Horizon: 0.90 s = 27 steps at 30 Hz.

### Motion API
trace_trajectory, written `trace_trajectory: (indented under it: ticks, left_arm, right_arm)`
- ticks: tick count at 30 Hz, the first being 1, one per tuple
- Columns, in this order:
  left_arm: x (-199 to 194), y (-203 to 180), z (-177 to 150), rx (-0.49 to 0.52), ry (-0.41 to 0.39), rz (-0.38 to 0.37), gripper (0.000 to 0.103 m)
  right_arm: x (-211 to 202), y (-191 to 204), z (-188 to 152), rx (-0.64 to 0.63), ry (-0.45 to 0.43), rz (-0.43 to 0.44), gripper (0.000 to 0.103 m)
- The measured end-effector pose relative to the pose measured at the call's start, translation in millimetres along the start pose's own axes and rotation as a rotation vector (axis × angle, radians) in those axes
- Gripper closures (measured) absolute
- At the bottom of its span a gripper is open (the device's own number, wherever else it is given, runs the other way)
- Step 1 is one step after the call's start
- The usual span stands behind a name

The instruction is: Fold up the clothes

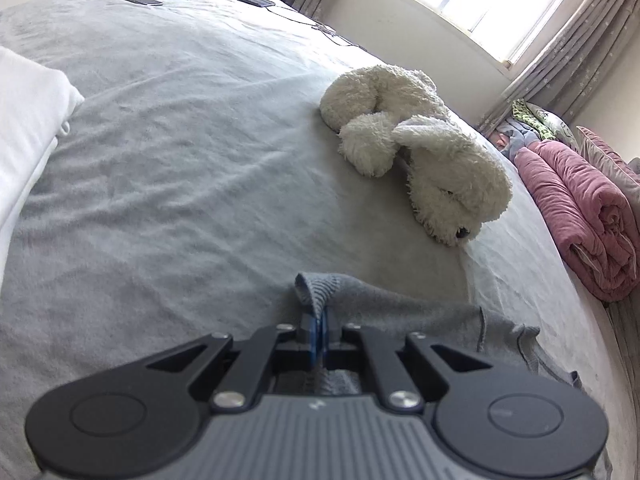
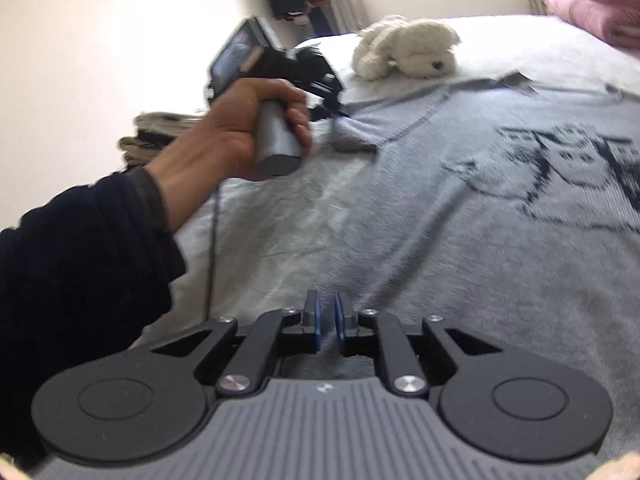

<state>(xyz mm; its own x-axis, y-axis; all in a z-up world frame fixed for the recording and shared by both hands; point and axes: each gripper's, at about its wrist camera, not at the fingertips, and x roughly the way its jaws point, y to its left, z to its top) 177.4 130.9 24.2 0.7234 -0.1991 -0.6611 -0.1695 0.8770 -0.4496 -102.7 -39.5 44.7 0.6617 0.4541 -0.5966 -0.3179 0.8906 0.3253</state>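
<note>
One corner only: your left gripper [image 1: 318, 330] pinches the grey sweater [image 2: 460, 216] cuff, your right gripper [image 2: 327, 322] seems slightly parted, empty; every fold remains.

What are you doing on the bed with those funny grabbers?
A person is folding a grey sweater on the bed, with a tool in each hand. The left tool is shut on the sweater's ribbed edge. The right tool hangs just over the sweater with a small gap between its pads and nothing pinched. A toy dog lies nearby.
</note>
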Motion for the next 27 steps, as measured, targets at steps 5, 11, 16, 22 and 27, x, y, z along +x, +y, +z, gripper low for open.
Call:
trace_trajectory:
  ticks: [5, 11, 16, 22, 27]
  left_arm:
    - [1, 3, 3, -0.011, 0.002, -0.011, 0.101]
    - [-3, 2, 4, -0.013, -0.025, -0.005, 0.101]
    - [-9, 8, 9, -0.053, -0.052, -0.015, 0.101]
    - [-6, 9, 10, -0.058, -0.051, -0.012, 0.101]
    - [-2, 12, 9, -0.061, -0.038, -0.005, 0.101]
  right_arm:
    - [12, 23, -5, -0.117, 0.058, -0.029, 0.082]
    - [25, 30, -9, -0.187, 0.112, -0.112, 0.091]
    - [23, 19, -8, -0.104, 0.109, -0.104, 0.100]
    - [7, 0, 0, 0.093, 0.041, 0.028, 0.100]
    - [17, -11, -8, 0.168, 0.078, 0.056, 0.099]
